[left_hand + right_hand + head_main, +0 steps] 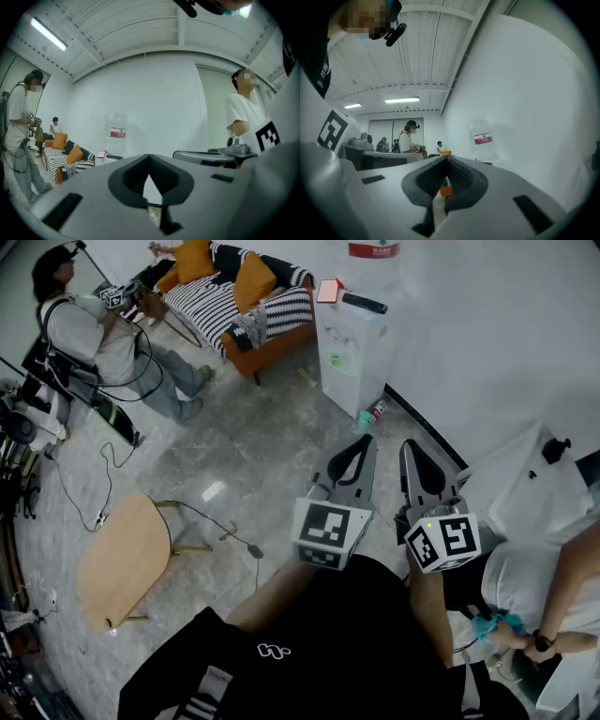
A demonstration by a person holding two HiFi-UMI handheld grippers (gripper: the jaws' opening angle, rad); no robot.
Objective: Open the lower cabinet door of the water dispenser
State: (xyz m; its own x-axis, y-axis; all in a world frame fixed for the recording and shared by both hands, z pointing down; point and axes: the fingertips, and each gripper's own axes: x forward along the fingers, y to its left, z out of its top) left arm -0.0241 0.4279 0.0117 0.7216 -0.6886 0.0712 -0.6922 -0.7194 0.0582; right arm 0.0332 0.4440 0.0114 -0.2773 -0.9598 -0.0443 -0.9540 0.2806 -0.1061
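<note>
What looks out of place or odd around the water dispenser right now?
Two small containers, one greenish and one red-topped, sit loose on the floor at the foot of the water dispenser, beside the wall. A black cable also trails across the floor near the wooden table. Nothing looks spilled or broken.

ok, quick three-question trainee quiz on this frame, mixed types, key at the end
1. True or false: the left gripper and right gripper are both apart from the tall white water dispenser.
2. The right gripper's jaws are: A wide apart; B shut, nothing held; C clamped on a door handle.
3. Fill in: the black-and-white striped sofa carries ___ cushions.
Key: 1 true; 2 B; 3 orange.
</note>
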